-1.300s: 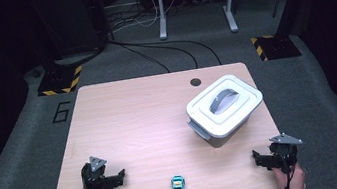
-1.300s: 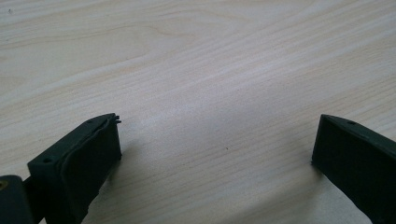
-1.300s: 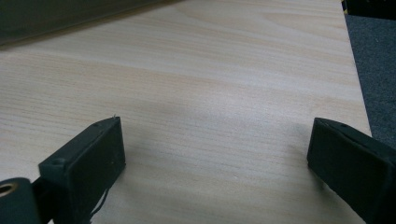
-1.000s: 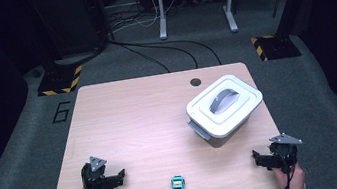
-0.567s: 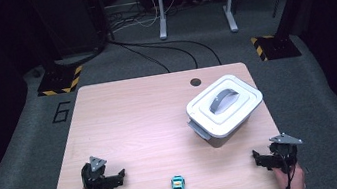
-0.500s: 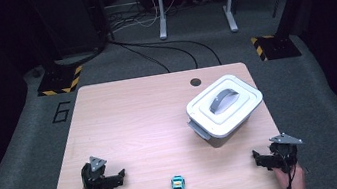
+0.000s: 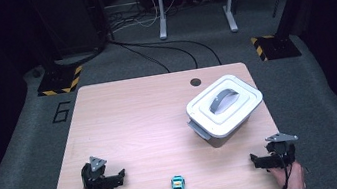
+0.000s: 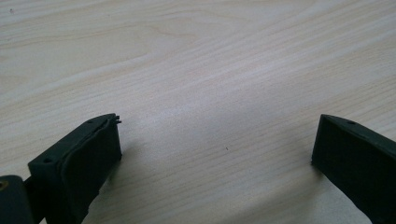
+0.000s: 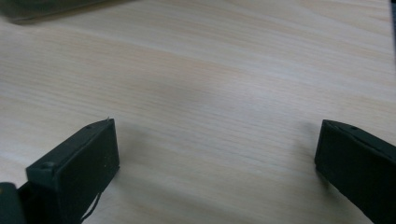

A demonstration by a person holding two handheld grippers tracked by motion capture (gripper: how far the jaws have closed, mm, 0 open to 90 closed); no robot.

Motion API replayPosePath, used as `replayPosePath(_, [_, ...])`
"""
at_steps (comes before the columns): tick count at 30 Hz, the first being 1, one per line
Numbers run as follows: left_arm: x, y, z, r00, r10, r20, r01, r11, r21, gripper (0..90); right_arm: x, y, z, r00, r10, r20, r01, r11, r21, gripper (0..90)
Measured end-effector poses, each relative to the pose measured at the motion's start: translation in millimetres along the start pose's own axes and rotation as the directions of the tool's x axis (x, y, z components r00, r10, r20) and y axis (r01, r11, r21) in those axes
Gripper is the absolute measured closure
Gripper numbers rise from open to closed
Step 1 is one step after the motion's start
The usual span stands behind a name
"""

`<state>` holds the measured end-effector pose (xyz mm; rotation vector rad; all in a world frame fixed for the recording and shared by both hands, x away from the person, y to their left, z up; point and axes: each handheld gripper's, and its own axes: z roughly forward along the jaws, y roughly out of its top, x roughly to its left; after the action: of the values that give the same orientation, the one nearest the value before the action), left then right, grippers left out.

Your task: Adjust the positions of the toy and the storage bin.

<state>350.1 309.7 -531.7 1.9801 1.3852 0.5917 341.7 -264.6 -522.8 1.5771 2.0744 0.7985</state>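
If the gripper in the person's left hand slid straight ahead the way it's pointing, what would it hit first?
Probably nothing nearby. The left gripper points right across the table, jaws open over bare wood. The toy car sits slightly nearer the person than that line, so it would likely pass it, though depth is hard to judge.

A lab or test studio: dark walls, grey carpet, hazard-striped stand bases (image 7: 59, 82) far left and right, loose cables (image 7: 160, 50), a numbered marking (image 7: 60, 112) beside the wooden tabletop (image 7: 135, 124).

High view overhead; gripper views close; shared: table (image 7: 151, 127).
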Motion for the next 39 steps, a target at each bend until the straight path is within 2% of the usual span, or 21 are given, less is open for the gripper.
replayPosePath(5, [-0.3,-0.1,-0.1,1.0000,-0.002,0.000,0.002,1.0000,0.001,1.2,9.9,1.0,-2.3,0.9993,-0.023,-0.029,0.022,1.000,-0.006,0.0])
replayPosePath(8, [-0.2,0.0,-0.2,1.0000,0.001,-0.002,-0.001,1.0000,0.002,1.2,22.8,4.3,-7.6,0.9976,-0.051,-0.047,0.050,0.999,-0.016,0.0])
replayPosePath(9, [-0.2,0.0,-0.2,1.0000,0.001,-0.002,-0.001,1.0000,0.002,1.2,22.8,4.3,-7.6,0.9976,-0.051,-0.047,0.050,0.999,-0.016,0.0])
replayPosePath(10, [-0.1,0.0,-0.2,1.0000,0.001,-0.001,-0.001,1.0000,0.001,1.2,30.1,6.2,-11.6,0.9965,-0.059,-0.060,0.057,0.998,-0.031,0.0])
replayPosePath(11, [-0.1,0.0,-0.2,1.0000,0.001,-0.001,-0.001,1.0000,0.001,1.2,30.1,6.2,-11.6,0.9965,-0.059,-0.060,0.057,0.998,-0.031,0.0])
replayPosePath(15, [-0.1,-0.1,-0.1,1.0000,0.001,0.000,-0.001,1.0000,-0.001,1.2,45.3,8.2,-17.1,0.9911,-0.100,-0.088,0.097,0.994,-0.040,0.0])
replayPosePath(16, [-0.4,-0.1,-0.1,1.0000,-0.002,0.001,0.002,1.0000,0.001,1.2,53.1,8.3,-17.9,0.9888,-0.111,-0.100,0.107,0.993,-0.043,0.0])
replayPosePath(17, [-0.4,-0.1,-0.1,1.0000,-0.002,0.001,0.002,1.0000,0.001,1.2,53.1,8.3,-17.9,0.9888,-0.111,-0.100,0.107,0.993,-0.043,0.0])
replayPosePath(21, [-0.2,-0.1,-0.1,1.0000,0.000,-0.001,0.000,1.0000,0.000,1.2,69.1,7.6,-17.5,0.9813,-0.141,-0.131,0.136,0.990,-0.043,0.0])
replayPosePath(27, [-0.5,-0.1,-0.1,1.0000,-0.003,0.001,0.003,1.0000,0.000,1.3,81.5,7.6,-17.4,0.9729,-0.168,-0.158,0.162,0.985,-0.051,0.0])
replayPosePath(28, [-0.5,-0.1,-0.1,1.0000,-0.003,0.000,0.003,1.0000,0.000,1.4,85.6,7.3,-17.6,0.9683,-0.178,-0.175,0.170,0.984,-0.059,0.0])
replayPosePath(33, [-0.5,-0.2,-0.2,1.0000,-0.003,0.000,0.003,1.0000,0.001,1.4,99.4,6.8,-17.9,0.9598,-0.201,-0.196,0.196,0.980,-0.047,0.0])
replayPosePath(39, [-0.6,-0.3,-0.1,1.0000,-0.003,0.000,0.003,1.0000,-0.002,1.4,116.8,7.4,-16.0,0.9410,-0.235,-0.244,0.230,0.972,-0.050,0.0])
